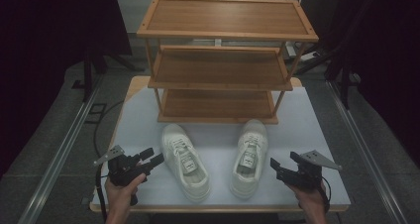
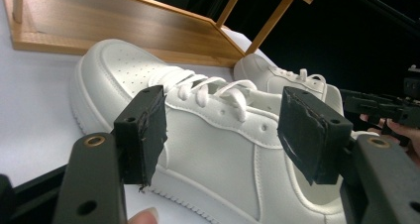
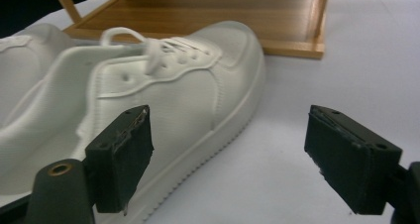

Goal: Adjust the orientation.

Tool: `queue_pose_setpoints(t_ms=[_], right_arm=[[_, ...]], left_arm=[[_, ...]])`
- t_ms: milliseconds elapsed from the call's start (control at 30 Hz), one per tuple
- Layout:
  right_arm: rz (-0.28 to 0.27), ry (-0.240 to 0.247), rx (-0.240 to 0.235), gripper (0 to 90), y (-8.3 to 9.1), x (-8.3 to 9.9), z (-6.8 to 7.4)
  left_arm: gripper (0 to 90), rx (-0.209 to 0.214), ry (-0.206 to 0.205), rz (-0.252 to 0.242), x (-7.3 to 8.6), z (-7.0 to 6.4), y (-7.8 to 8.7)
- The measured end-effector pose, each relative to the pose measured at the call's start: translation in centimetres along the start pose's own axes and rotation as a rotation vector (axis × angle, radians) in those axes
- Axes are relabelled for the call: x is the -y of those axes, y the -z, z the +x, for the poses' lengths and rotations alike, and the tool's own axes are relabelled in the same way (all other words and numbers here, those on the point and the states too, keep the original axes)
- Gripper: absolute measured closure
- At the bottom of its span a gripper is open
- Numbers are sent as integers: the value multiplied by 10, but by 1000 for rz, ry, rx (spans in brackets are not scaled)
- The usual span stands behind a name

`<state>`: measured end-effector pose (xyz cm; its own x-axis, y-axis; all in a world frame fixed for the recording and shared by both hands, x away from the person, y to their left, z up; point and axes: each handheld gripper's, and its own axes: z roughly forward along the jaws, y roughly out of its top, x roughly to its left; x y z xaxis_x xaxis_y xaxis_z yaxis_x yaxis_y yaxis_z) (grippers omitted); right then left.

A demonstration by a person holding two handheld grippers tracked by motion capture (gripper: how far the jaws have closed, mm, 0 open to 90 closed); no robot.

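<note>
Two white sneakers lie on the pale table in front of a wooden three-tier rack (image 1: 218, 80). The left sneaker (image 1: 185, 160) (image 2: 208, 135) has its toe toward the rack; my left gripper (image 1: 151, 159) (image 2: 223, 135) is open just to its left, its jaws pointing at the shoe's side. The right sneaker (image 1: 249, 157) (image 3: 148, 100) lies toe toward the rack too. My right gripper (image 1: 275, 165) (image 3: 228, 159) is open to its right, close to the heel end, with nothing between its jaws.
The rack's lowest shelf (image 1: 216, 105) (image 2: 124, 26) (image 3: 208, 11) stands just behind the shoe toes. The table (image 1: 312, 125) has bare surface at both sides and a front edge near the person's hands. Dark floor and metal rails flank the table.
</note>
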<state>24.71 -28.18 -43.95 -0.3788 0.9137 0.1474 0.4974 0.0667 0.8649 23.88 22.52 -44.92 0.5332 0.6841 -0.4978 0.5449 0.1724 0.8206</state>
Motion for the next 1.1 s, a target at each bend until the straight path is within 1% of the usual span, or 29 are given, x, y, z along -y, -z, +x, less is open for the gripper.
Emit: queue_pose_setpoints(t_ms=[133, 200, 233, 267, 333, 367, 400, 467, 567, 600, 633, 667, 733, 767, 800, 867, 900, 933, 967, 1000, 1033, 1067, 1100], right_arm=[[-23, 15, -1, 198, 8, -4, 8], [-30, 14, -3, 198, 11, -6, 10], [-42, 10, -26, 214, 16, -10, 13], [-53, 9, -35, 220, 18, -12, 15], [-80, 27, -52, 250, 23, -16, 23], [-80, 27, -52, 250, 23, -16, 23], [-106, 47, -77, 291, 28, -21, 32], [-122, 69, -115, 335, 32, -26, 43], [-135, 92, -181, 419, 36, -31, 58], [-135, 92, -181, 419, 36, -31, 58], [-131, 96, -196, 451, 36, -31, 63], [-119, 132, -236, 569, 34, -29, 75], [-108, 173, -237, 662, 31, -26, 84], [-108, 173, -237, 662, 31, -26, 84], [-91, 204, -259, 734, 27, -23, 93], [-71, 227, -283, 797, 22, -21, 100], [-71, 227, -283, 797, 22, -21, 100], [-58, 243, -305, 851, 19, -19, 108], [-58, 243, -305, 851, 19, -19, 108], [-39, 256, -320, 884, 15, -16, 115], [-39, 256, -320, 884, 15, -16, 115], [-14, 266, -335, 894, 9, -14, 125], [-14, 266, -335, 894, 9, -14, 125]], left_arm=[[358, 4, -2, 0, 0, -1, 0], [358, 5, -2, -1, 0, -1, 0], [358, 8, -1, -2, 0, -2, 1], [358, 8, -1, -2, 0, -2, 1], [358, 12, 4, -4, -1, -2, 2], [358, 12, 4, -4, -1, -2, 2], [359, 10, 10, -6, -2, -1, 2], [359, 13, 19, -7, -2, -1, 2], [360, 13, 17, -9, -2, -2, 3], [360, 13, 17, -9, -2, -2, 3], [360, 11, 16, -10, -2, -3, 4], [361, 12, 17, -11, -3, -3, 4], [360, 15, 16, -6, -3, -3, 4], [360, 17, 17, -4, -4, -3, 3], [361, 19, 16, -2, -4, -4, 3], [360, 20, 18, -1, -4, -4, 3], [361, 20, 18, -1, -4, -4, 3], [361, 22, 22, -5, -4, -4, 3], [360, 22, 22, -5, -4, -4, 3], [361, 22, 22, -6, -4, -4, 4], [361, 22, 22, -6, -4, -4, 4], [361, 24, 19, -3, -4, -5, 3], [361, 24, 19, -3, -4, -5, 3]])
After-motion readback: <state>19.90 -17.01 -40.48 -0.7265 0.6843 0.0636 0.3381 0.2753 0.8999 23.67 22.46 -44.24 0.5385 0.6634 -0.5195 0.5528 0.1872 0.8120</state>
